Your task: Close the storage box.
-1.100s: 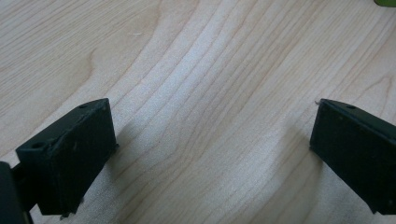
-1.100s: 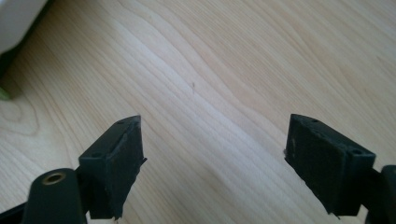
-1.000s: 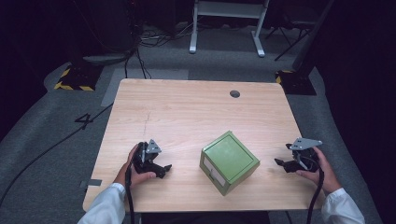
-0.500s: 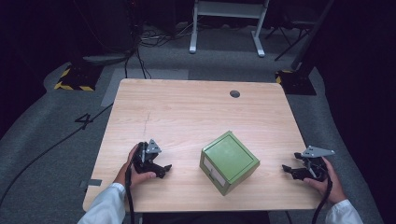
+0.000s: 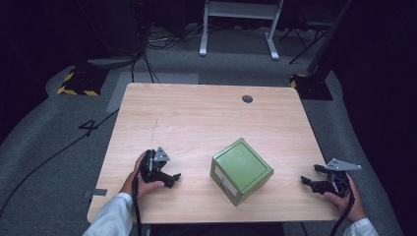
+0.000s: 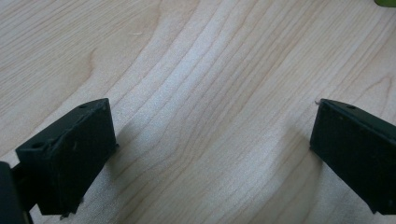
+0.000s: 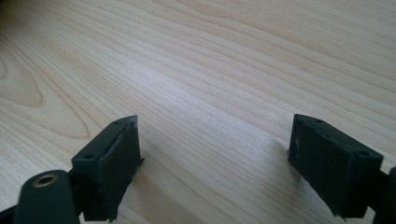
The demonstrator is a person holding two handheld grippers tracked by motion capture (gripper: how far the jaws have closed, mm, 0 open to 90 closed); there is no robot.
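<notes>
Your left hand-held gripper (image 5: 169,178) sits low on the worktop (image 5: 196,118), near its front-left edge, hand wrapped around the body, jaws pointing right toward the green box (image 5: 241,170). Jaws wide apart, nothing between them. Your right hand-held gripper (image 5: 310,181) rests at the front-right edge, jaws pointing left at the box; they have just been opening and stand wide, bare wood between them. The box stands between both grippers, apart from each, turned corner-on to you.

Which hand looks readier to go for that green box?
Probably left: the left claw sits open nearer the green box, jaws aimed at it. The right claw, also open, rests farther off by the table edge.
</notes>
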